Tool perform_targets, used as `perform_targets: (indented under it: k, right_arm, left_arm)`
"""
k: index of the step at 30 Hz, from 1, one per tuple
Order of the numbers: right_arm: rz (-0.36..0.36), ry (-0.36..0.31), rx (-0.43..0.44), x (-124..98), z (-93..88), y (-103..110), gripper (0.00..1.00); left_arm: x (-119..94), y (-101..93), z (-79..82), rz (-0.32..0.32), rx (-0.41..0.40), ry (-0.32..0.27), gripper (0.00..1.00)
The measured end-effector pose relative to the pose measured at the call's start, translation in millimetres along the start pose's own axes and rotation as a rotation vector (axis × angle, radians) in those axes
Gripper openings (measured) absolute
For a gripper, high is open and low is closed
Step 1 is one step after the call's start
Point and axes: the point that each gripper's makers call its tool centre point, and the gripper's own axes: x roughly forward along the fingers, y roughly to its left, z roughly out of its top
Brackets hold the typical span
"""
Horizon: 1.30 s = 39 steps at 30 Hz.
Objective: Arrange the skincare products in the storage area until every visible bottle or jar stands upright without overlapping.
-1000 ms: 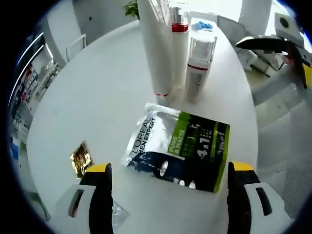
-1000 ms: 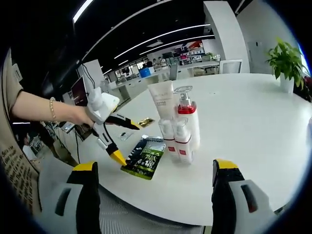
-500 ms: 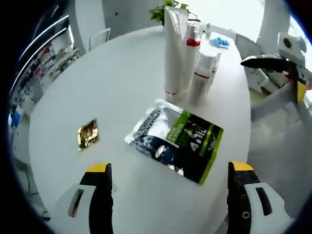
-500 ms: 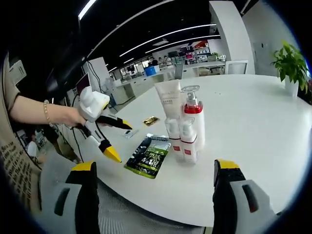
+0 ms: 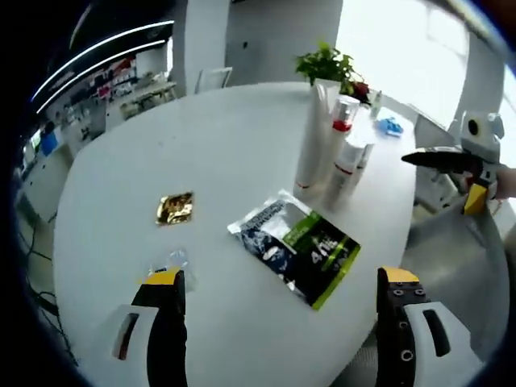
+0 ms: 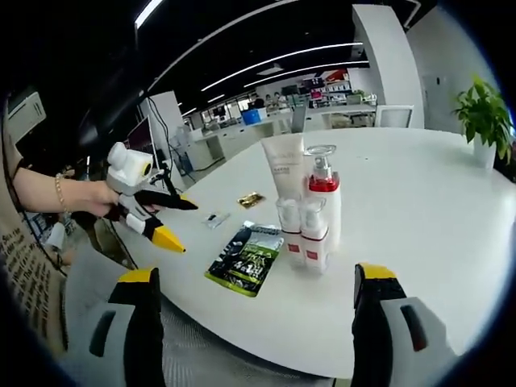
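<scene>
1. The round white table (image 5: 201, 137) carries everything, and both grippers hang off its edge.
2. The left gripper (image 5: 278, 322) hovers above the near rim, jaws spread wide and empty; in the right gripper view it (image 6: 157, 218) is held out level by a hand (image 6: 89, 197) with a bead bracelet.
3. The right gripper (image 6: 251, 322) is also wide open, holding nothing.
4. A black and green foil pouch (image 5: 294, 246) lies flat near the bottles.
5. A tall white tube (image 5: 313, 133) stands upright, with a red-collared pump bottle (image 5: 340, 137) and two small white bottles (image 6: 302, 234) bunched tight against it.
6. A gold foil sachet (image 5: 175, 208) lies apart; a small clear sachet (image 5: 168, 260) lies nearer the edge.
</scene>
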Motion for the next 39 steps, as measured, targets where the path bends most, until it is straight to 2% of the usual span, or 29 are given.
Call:
perform_targets:
  k: [6, 18, 21, 26, 32, 33, 36, 39]
  right_arm:
    - [0.013, -0.002, -0.027, 1.7, 4.1, 3.9, 1.00]
    - [0.027, -0.003, -0.024, 3.0, 6.7, 3.7, 1.00]
    - [0.023, 0.005, -0.051, 3.7, 7.8, -0.4, 1.00]
    - [0.013, 0.002, -0.030, 4.7, 6.4, -8.0, 1.00]
    - [0.007, 0.015, -0.042, 4.5, 3.3, -6.1, 1.00]
    - [0.008, 0.017, -0.042, 4.9, 3.0, -6.1, 1.00]
    - [0.011, 0.023, -0.041, 5.5, 1.9, -5.7, 1.00]
    - [0.014, 0.029, -0.044, 5.9, 0.6, -5.1, 1.00]
  left_arm:
    - [-20.1, 0.8, -8.3, 0.036, -0.055, -0.041, 0.97]
    - [-49.5, -0.6, -11.7, 0.111, -0.166, -0.160, 0.97]
    - [-54.8, -1.9, -14.3, 0.125, -0.182, -0.182, 0.97]
    - [-61.5, 1.5, -21.4, 0.151, -0.211, -0.207, 0.97]
    - [-59.8, 4.5, -37.1, 0.170, -0.226, -0.179, 0.97]
    - [-60.0, 4.0, -37.7, 0.172, -0.227, -0.169, 0.97]
    - [-61.4, 6.4, -31.8, 0.179, -0.234, -0.201, 0.97]
    - [-61.9, 7.4, -34.9, 0.190, -0.244, -0.190, 0.97]
